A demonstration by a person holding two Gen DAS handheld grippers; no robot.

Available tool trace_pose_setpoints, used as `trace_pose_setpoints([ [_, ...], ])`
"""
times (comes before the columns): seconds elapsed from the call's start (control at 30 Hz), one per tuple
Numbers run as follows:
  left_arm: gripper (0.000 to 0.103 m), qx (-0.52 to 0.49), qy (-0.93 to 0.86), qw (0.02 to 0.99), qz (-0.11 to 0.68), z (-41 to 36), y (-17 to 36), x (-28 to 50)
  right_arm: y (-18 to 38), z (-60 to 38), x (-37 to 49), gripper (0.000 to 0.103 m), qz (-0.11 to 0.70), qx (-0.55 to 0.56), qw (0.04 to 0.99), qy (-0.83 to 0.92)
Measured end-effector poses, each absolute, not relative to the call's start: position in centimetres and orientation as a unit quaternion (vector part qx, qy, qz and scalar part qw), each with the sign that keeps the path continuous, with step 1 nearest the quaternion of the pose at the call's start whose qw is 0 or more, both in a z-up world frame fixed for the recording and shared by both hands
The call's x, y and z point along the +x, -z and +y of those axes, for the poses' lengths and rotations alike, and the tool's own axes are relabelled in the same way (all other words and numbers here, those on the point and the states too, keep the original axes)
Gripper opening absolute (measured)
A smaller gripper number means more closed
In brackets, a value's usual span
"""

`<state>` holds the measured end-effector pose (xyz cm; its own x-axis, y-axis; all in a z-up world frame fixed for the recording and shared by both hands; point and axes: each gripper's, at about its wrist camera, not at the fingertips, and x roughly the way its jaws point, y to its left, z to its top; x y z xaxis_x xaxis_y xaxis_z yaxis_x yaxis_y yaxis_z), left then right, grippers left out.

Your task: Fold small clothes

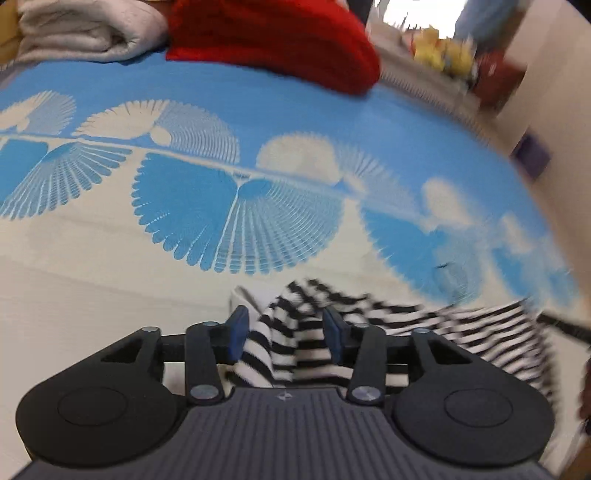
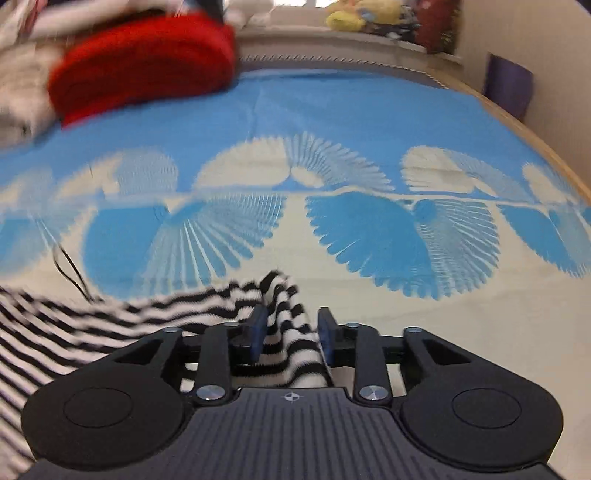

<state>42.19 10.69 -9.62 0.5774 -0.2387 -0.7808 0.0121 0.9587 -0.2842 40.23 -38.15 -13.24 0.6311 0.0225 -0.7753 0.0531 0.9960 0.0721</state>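
A black-and-white striped garment (image 1: 284, 343) lies bunched between the blue pads of my left gripper (image 1: 286, 328) and stretches off to the right. The same striped garment (image 2: 284, 332) sits between the pads of my right gripper (image 2: 291, 328) and stretches off to the left. Each gripper's jaws stand partly apart with cloth filling the gap, so each looks shut on a corner of it. Both hold it just above a blue and cream patterned bed cover (image 1: 258, 110), which also shows in the right wrist view (image 2: 332, 110). Both views are motion-blurred.
A folded red garment (image 1: 280, 40) and a cream folded cloth (image 1: 85, 33) lie at the far side of the bed; the red garment also shows in the right wrist view (image 2: 144, 62). Yellow soft toys (image 2: 354, 14) sit on a ledge beyond. A wall and a purple object (image 2: 508, 85) stand at the right.
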Motion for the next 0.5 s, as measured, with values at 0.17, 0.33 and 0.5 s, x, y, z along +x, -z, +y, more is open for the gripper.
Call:
trace_pose_setpoints([
  [0.17,0.053,-0.150,0.072,0.857,0.487,13.2,6.5,37.9,8.2,-42.1,35.4,0.043,0.430,0.111,0.896,-0.010],
  [0.33,0.052,-0.201,0.062,0.826,0.524,16.3,9.5,32.2,9.8,-45.0,29.6,0.044,0.475,0.187,0.860,-0.004],
  [0.5,0.051,-0.219,0.045,0.786,0.576,17.7,12.3,30.9,14.1,-46.2,26.4,0.044,0.557,0.240,0.795,0.016],
])
